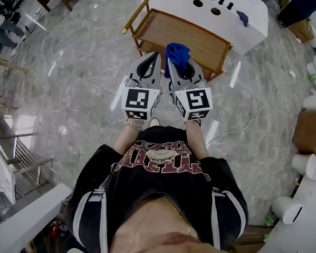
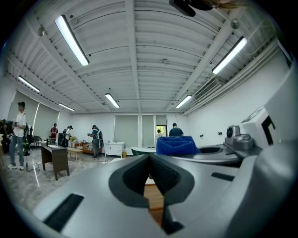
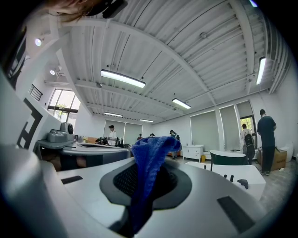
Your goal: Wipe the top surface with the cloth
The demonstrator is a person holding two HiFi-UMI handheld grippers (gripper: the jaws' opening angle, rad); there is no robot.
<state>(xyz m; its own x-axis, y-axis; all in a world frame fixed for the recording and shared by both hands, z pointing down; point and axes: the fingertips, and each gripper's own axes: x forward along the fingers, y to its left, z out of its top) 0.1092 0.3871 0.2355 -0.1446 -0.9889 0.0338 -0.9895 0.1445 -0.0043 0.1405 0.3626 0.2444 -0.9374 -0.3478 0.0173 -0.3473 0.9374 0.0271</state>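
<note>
Blue cloth (image 1: 177, 52) clamped by the right gripper (image 1: 171, 62) over the wooden trolley (image 1: 152, 29); left gripper (image 1: 156, 57) alongside, jaws together, empty

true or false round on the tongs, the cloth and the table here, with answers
The right tongs are shut on a blue cloth. True.
The left tongs grip a cloth too. False: they are shut with nothing between them.
The blue cloth lies spread flat on the wooden table. False: it is bunched up in the right tongs.
A white block with holes in its top stands beyond the wooden table. True.
</note>
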